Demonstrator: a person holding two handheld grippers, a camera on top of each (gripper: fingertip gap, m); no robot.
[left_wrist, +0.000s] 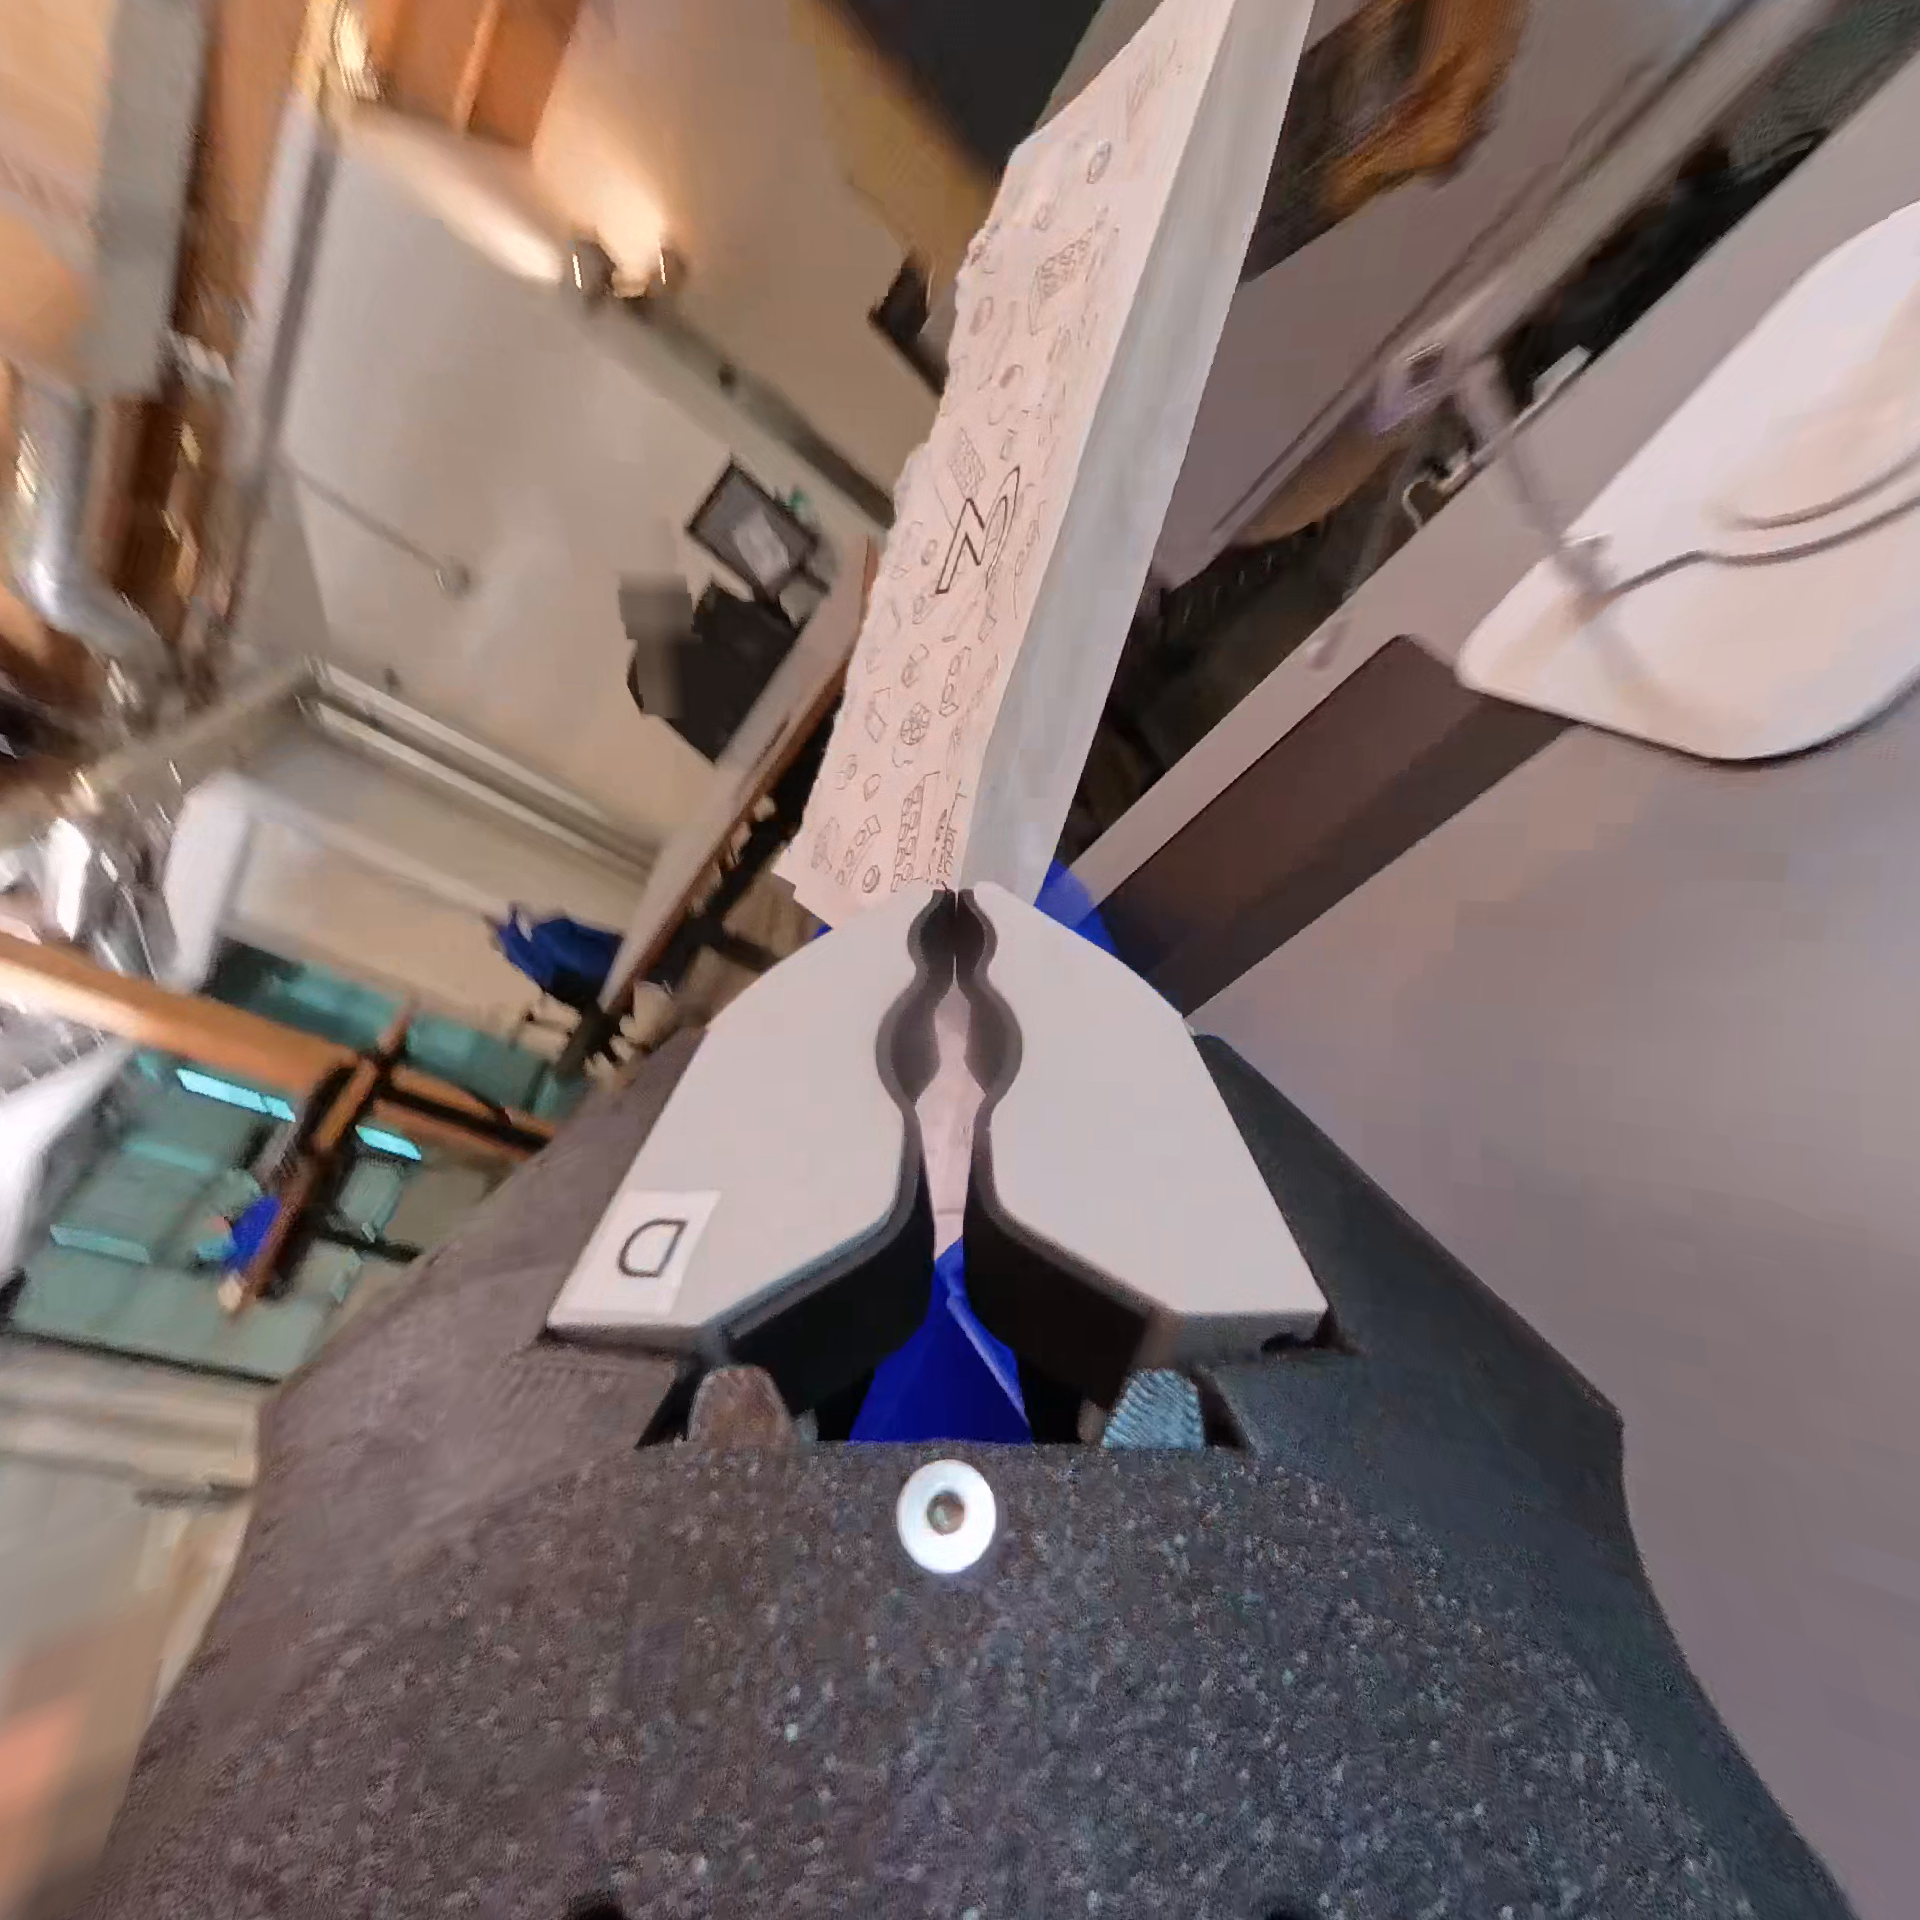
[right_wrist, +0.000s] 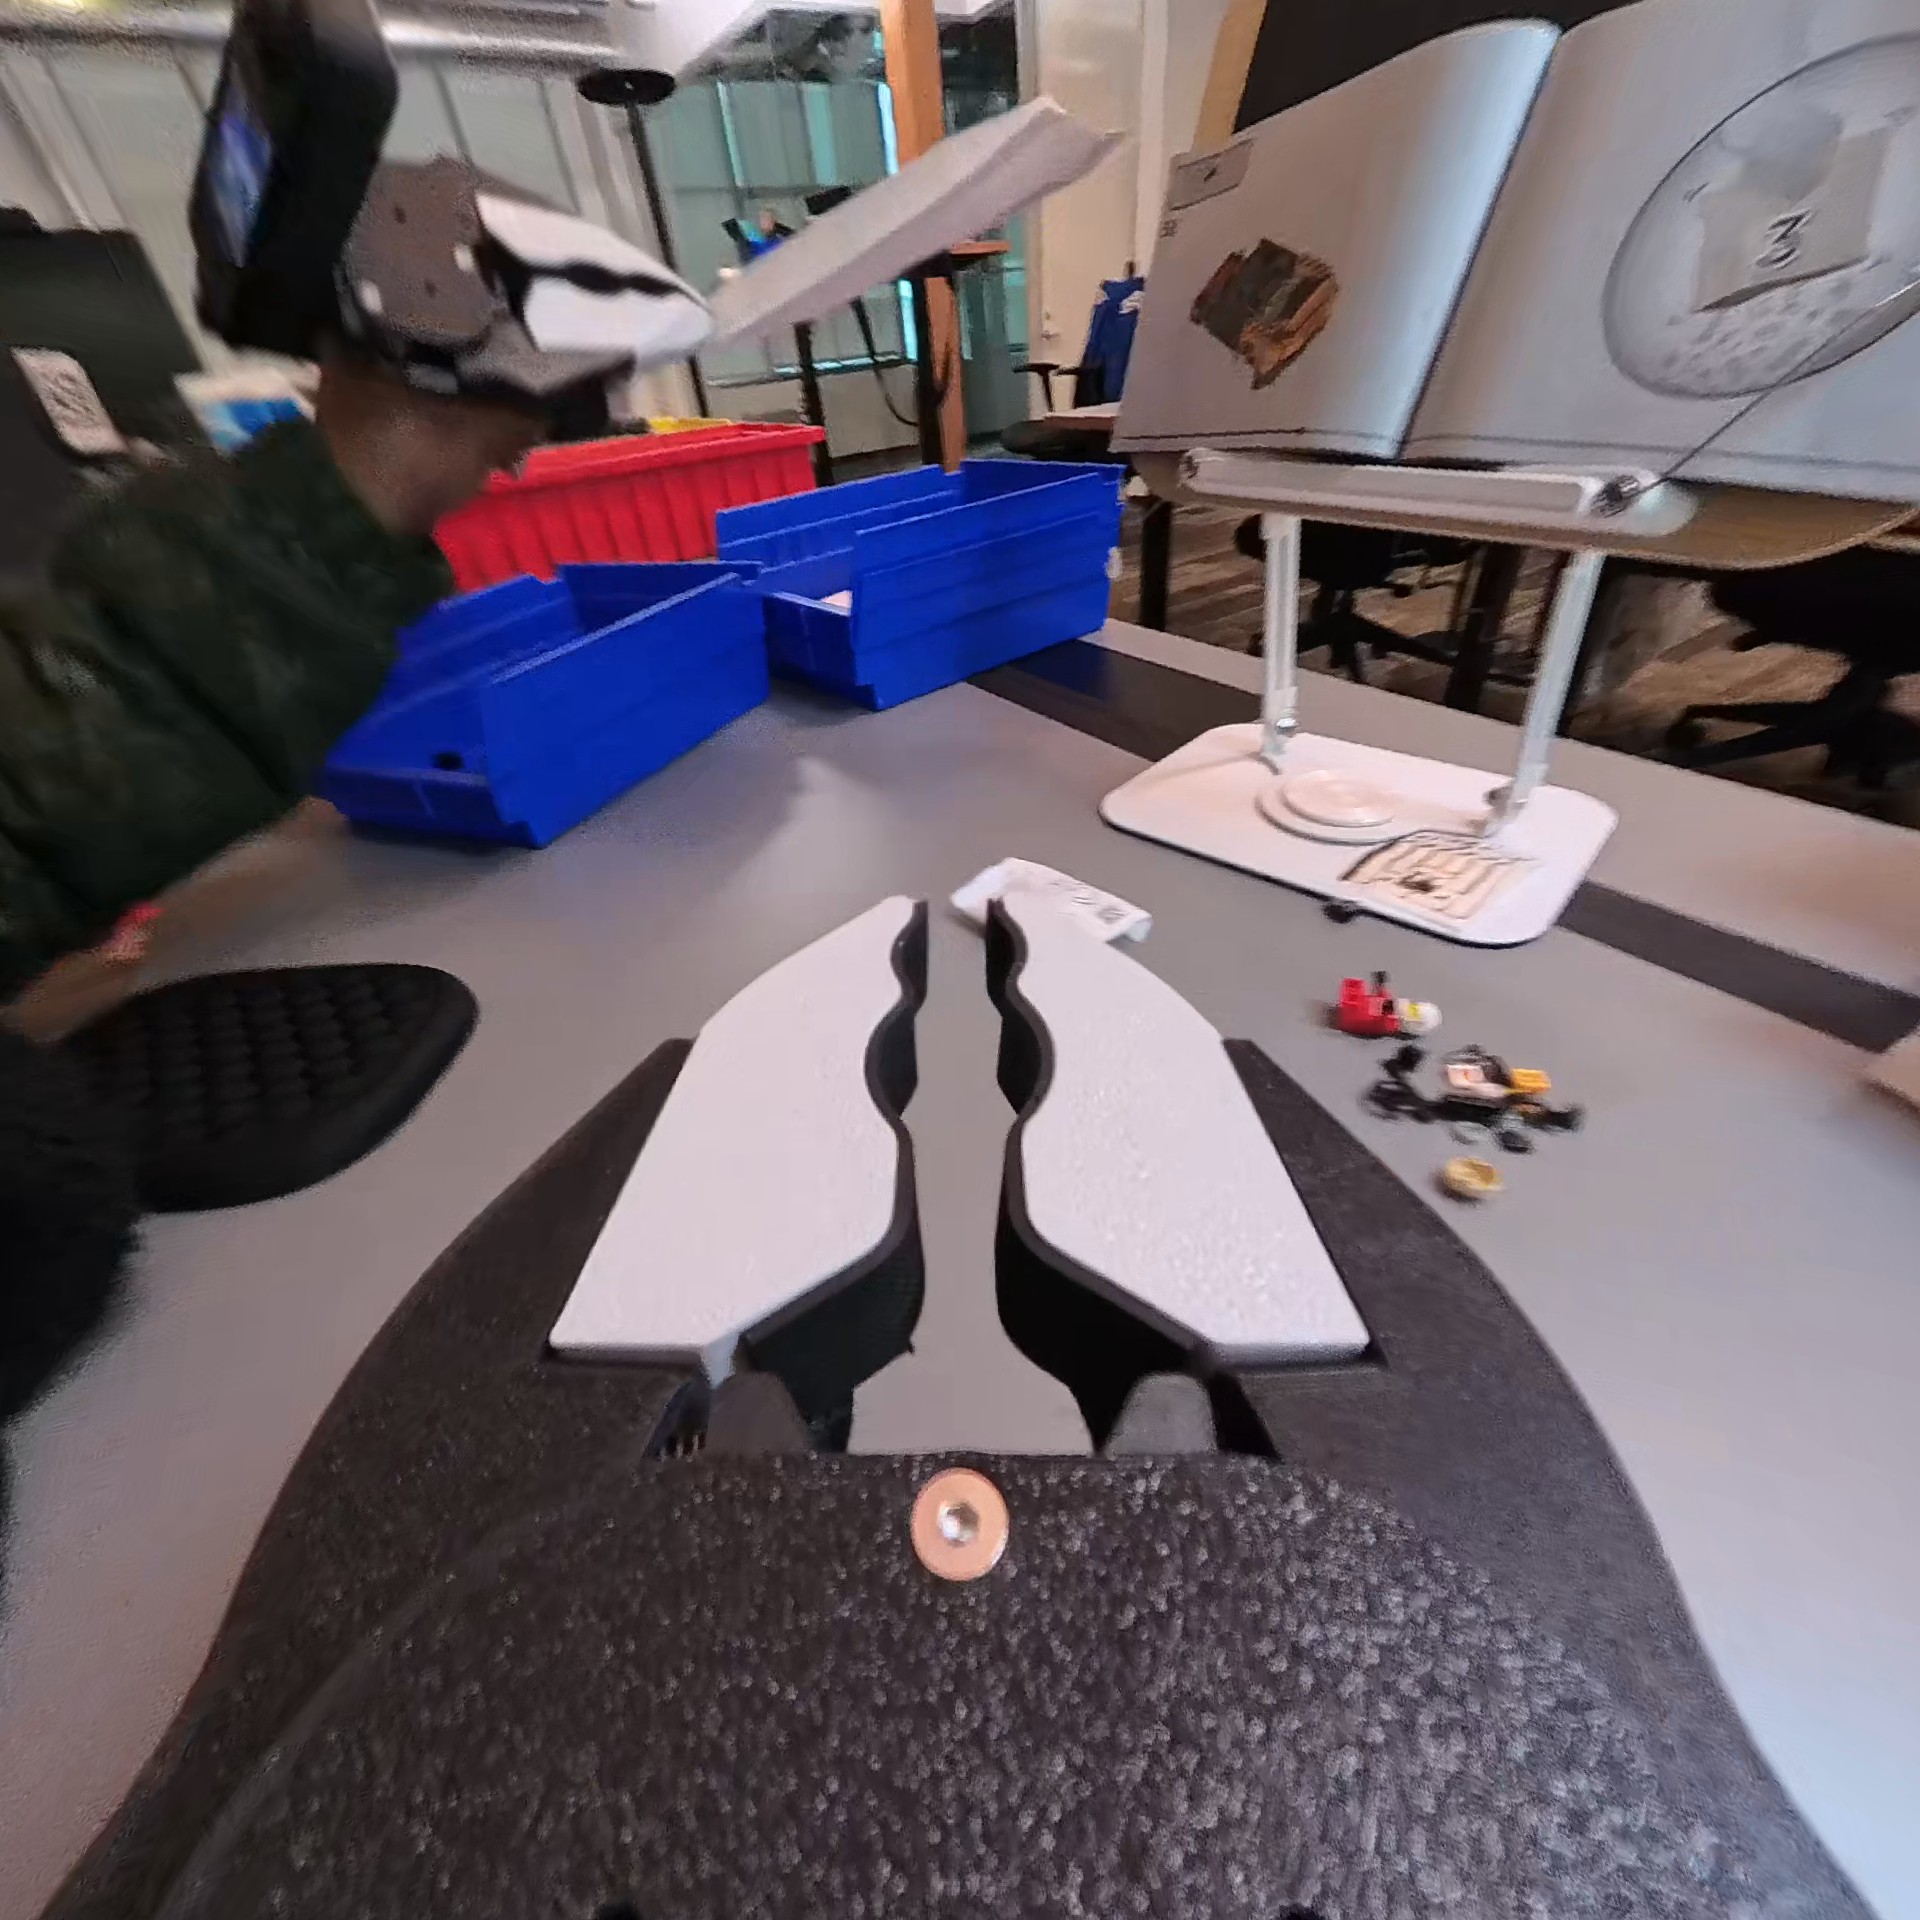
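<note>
My left gripper (left_wrist: 954, 899) is shut on the lower edge of a pale paper bag (left_wrist: 997, 540) printed with small line drawings. The bag sticks out past the fingertips, held in the air. In the right wrist view the left gripper (right_wrist: 582, 301) shows at the upper left, holding the bag (right_wrist: 904, 218) above the blue bins. My right gripper (right_wrist: 954, 914) is low over the grey table (right_wrist: 727, 883) with its jaws a little apart and nothing between them. A torn white paper strip (right_wrist: 1081, 904) lies on the table just past its fingertips.
Two blue bins (right_wrist: 582, 696) (right_wrist: 935, 582) and a red bin (right_wrist: 634, 499) stand at the back left. A white stand (right_wrist: 1351, 821) holds an open booklet (right_wrist: 1507, 239) at the right. Small loose bricks (right_wrist: 1465, 1091) lie at the right. A black pad (right_wrist: 260, 1070) and a person's dark sleeve (right_wrist: 187, 644) are at the left. The gap from one gripper's tips to the other's is roughly 40 cm.
</note>
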